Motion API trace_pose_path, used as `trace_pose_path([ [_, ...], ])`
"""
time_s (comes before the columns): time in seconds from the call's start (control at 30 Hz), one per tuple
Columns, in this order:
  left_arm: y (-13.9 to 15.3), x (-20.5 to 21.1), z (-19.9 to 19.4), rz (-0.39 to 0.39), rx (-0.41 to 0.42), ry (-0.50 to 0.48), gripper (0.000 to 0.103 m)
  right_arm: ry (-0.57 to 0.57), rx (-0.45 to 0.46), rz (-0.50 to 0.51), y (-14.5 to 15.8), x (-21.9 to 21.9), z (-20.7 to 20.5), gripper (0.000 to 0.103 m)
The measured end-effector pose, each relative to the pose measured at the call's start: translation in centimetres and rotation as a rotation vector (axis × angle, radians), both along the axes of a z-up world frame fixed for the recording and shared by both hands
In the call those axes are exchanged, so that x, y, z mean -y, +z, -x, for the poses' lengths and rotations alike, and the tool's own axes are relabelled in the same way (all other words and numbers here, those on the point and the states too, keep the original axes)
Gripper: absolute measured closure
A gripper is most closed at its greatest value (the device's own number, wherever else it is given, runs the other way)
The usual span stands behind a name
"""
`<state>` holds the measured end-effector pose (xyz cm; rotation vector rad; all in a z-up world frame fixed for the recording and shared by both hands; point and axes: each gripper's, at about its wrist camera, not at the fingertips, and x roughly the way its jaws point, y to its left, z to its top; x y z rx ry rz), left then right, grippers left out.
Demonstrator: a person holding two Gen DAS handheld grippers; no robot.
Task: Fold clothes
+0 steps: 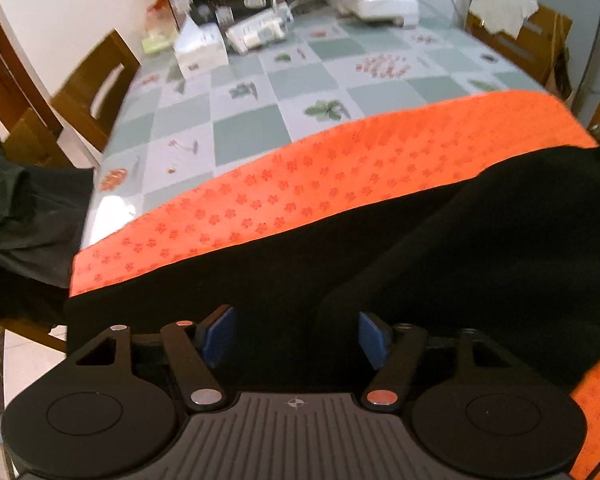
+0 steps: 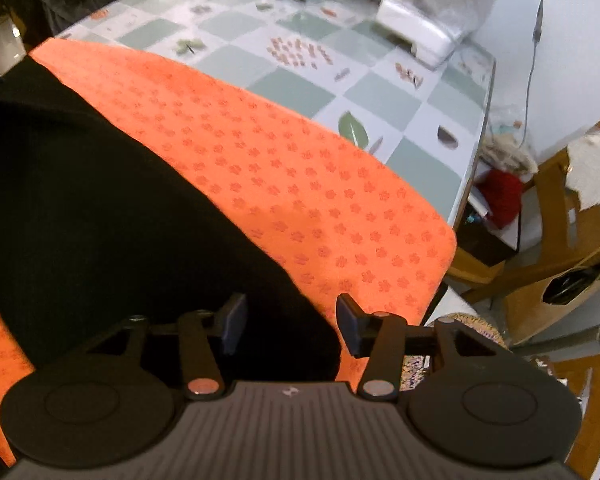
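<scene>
Black clothing (image 1: 340,264) lies on an orange mat (image 1: 340,160) covering the table (image 1: 244,120), both grippers' fingers (image 1: 220,338) (image 2: 234,322) apart above it, gripping nothing.

A black garment (image 1: 340,272) fills the lower middle of the left wrist frame and the left half of the right wrist frame, plain and unpatterned. Beneath it lies an orange mat (image 1: 340,168) printed with small darker-orange flowers. In the upper part of both frames, the tablecloth (image 1: 244,120) shows pale green and white checks with leaf and red fruit motifs. The gripper pads (image 1: 220,336) are blue on black arms. At the left edge, wooden chairs (image 1: 96,92) are brown.
</scene>
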<state>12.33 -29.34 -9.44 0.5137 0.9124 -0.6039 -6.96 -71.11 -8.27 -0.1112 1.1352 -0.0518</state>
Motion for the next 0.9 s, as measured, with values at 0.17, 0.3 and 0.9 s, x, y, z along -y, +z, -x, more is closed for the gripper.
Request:
trace_pose_path([
  [0.17,2.7,-2.6,2.8,0.048,0.063,0.018,0.03,0.042,0.06,0.0,3.2,-3.5,2.2,0.045],
  [0.3,3.7,-5.2,5.1,0.065,0.095,0.028,0.03,0.088,0.097,-0.005,5.1,-7.2,3.4,0.045],
  [0.9,1.6,-23.5,12.4,0.053,0.079,0.027,0.028,0.267,0.191,-0.044,6.5,-29.7,1.5,0.042],
])
